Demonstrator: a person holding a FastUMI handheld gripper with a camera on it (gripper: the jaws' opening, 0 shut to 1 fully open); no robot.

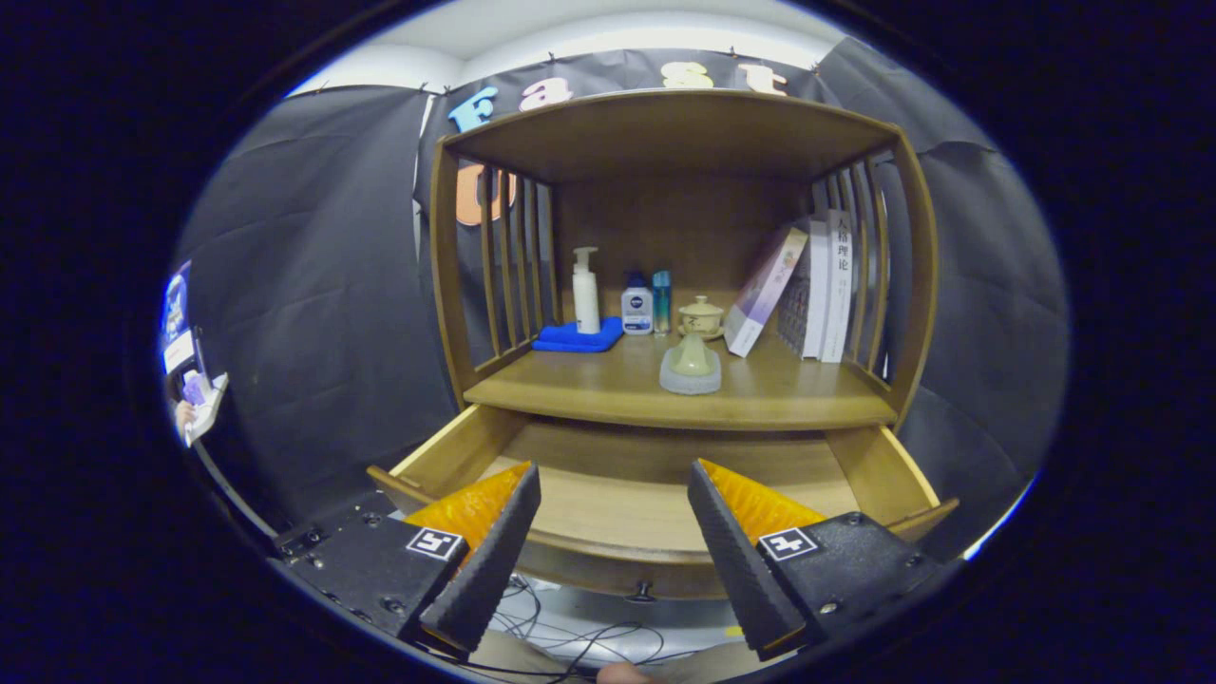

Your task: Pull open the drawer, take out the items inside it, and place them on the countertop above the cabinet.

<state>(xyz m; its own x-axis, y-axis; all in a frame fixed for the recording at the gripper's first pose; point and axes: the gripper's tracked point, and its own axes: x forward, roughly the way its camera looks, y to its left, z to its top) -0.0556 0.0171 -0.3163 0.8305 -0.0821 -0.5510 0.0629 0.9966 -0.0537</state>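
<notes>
1. The hand-held gripper (pixel 613 541) hangs released, its two fingers spread wide apart with nothing between them; each finger base carries a small square black-and-white marker.
2. The drawer (pixel 646 499) is pulled out from under the tabletop (pixel 617 385) of the wooden cabinet, and lies just ahead of and between the fingers. Its visible wooden floor is bare; the near part is hidden behind its front panel and the fingers.
3. A small dark knob (pixel 642 595) sits at the middle of the drawer front, between the fingertips.
4. On the tabletop, above the drawer, a pale vase-shaped piece (pixel 691 366) stands near the front edge on a round base.
5. Behind the vase-shaped piece sits a small lidded cup (pixel 702 316).
6. Left of the cup stand a teal bottle (pixel 661 301) and a squat white bottle with a blue label (pixel 636 306); the label is too small to make out.
7. Further left, a white pump bottle (pixel 585 294) stands on a folded blue cloth (pixel 576 336).
8. Right of the cup, a book (pixel 765 290) leans against upright books (pixel 825 285); one white spine bears dark printed characters.
9. Below the drawer front, thin black cables (pixel 570 636) trail over a pale floor.
</notes>
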